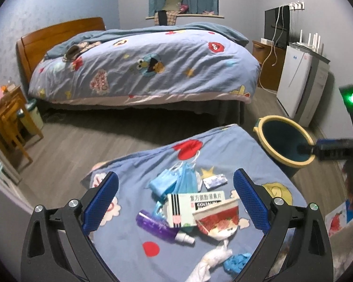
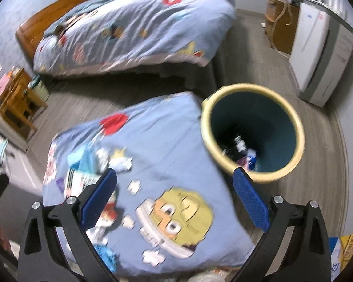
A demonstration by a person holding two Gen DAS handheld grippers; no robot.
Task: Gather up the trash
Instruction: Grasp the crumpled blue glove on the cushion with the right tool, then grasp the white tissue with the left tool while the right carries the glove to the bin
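Mid-collection, judged: some trash is seen in the bin (image 2: 253,131), beside the bed corner. Both grippers are spread wide, nothing gripped. Left gripper (image 1: 175,202) hangs over the pile: box (image 1: 188,208), masks (image 1: 176,181), bottle (image 1: 157,228). Next, presumably: descent, closing on one item. Right gripper (image 2: 175,202) is near the bin.

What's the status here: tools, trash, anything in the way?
Left tool open, empty, over trash pile. Right tool open, empty, near bin. Some trash already binned. No obstruction.

Dim bluish indoor light; right view motion-blurred; fisheye edges warped, vignetted.
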